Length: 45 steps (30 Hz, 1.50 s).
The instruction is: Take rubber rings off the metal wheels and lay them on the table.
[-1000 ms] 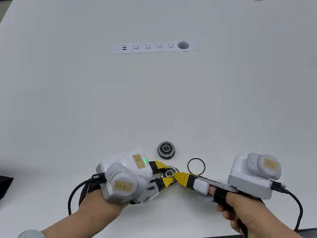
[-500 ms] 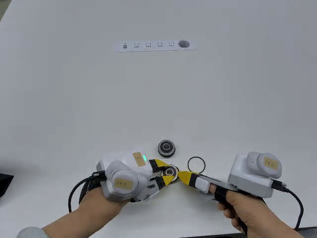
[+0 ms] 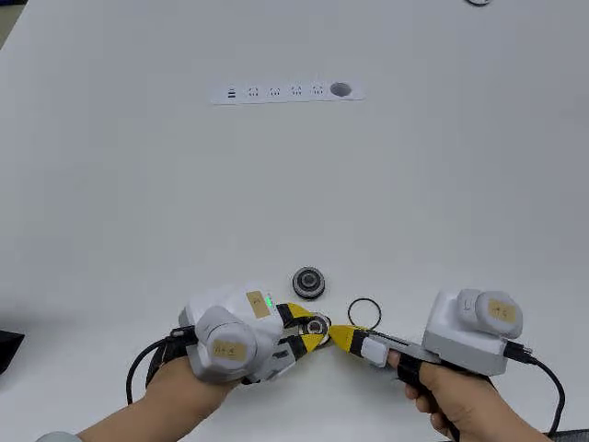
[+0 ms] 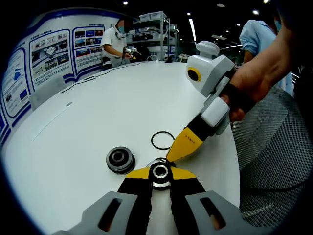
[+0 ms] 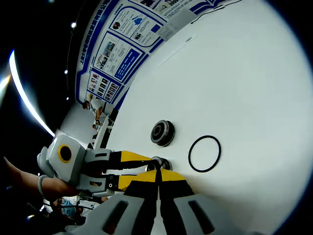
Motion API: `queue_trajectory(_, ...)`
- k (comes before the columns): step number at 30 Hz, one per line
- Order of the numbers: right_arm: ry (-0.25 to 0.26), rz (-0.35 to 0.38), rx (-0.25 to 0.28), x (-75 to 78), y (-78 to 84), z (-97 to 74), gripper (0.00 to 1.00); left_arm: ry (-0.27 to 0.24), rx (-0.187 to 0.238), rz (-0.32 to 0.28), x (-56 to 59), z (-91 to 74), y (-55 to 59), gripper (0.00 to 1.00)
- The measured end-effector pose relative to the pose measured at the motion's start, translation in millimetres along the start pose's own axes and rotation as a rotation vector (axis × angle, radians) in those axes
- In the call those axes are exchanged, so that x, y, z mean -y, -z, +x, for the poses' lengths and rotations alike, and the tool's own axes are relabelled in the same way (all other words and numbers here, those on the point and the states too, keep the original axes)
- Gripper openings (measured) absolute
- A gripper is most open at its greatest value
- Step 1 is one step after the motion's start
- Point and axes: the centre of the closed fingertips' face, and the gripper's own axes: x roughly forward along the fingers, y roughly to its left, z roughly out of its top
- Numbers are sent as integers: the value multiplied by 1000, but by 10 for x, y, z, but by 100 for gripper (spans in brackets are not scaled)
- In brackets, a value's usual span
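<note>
My left gripper (image 3: pixel 308 330) (image 4: pixel 160 173) is shut on a small metal wheel (image 3: pixel 317 325) (image 4: pixel 160 171) (image 5: pixel 163 162), held just above the table near its front edge. My right gripper (image 3: pixel 335 333) (image 5: pixel 157 173) comes in from the right, jaws shut, its yellow tip touching that wheel's rim; whether it pinches a rubber ring there I cannot tell. A loose black rubber ring (image 3: pixel 364 312) (image 4: pixel 162 140) (image 5: pixel 204 153) lies flat on the table just beyond the right gripper. A second wheel (image 3: pixel 309 282) (image 4: pixel 120 159) (image 5: pixel 162 132) with a black ring around it lies behind the left gripper.
A white power strip (image 3: pixel 285 91) lies far back on the white table (image 3: pixel 138 203). Cables trail from both grippers toward the front edge. People stand at the table's far end in the left gripper view, beside a mesh chair (image 4: pixel 274 161).
</note>
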Motion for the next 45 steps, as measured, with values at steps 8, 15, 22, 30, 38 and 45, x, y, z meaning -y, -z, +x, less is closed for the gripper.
queue_trajectory(8,-6,-4,-4,-38,-5,-2,1,-1,-2,1,5,-2,-6,13)
queue_trajectory(15,-13,-6,-6,-62,-10,5,1,-1,-1,2,9,-6,-11,13)
queue_trajectory(22,-30,-6,-4,-127,-15,14,1,-1,-1,2,4,-6,-6,13)
queue_trajectory(30,-54,1,8,-208,-40,-5,2,-3,0,2,3,-8,-7,13)
queue_trajectory(38,-35,9,11,-150,-37,-13,2,-5,-2,0,13,-13,-24,13)
queue_trajectory(45,-17,16,10,-100,-7,-20,2,-1,4,-3,16,-21,-38,14)
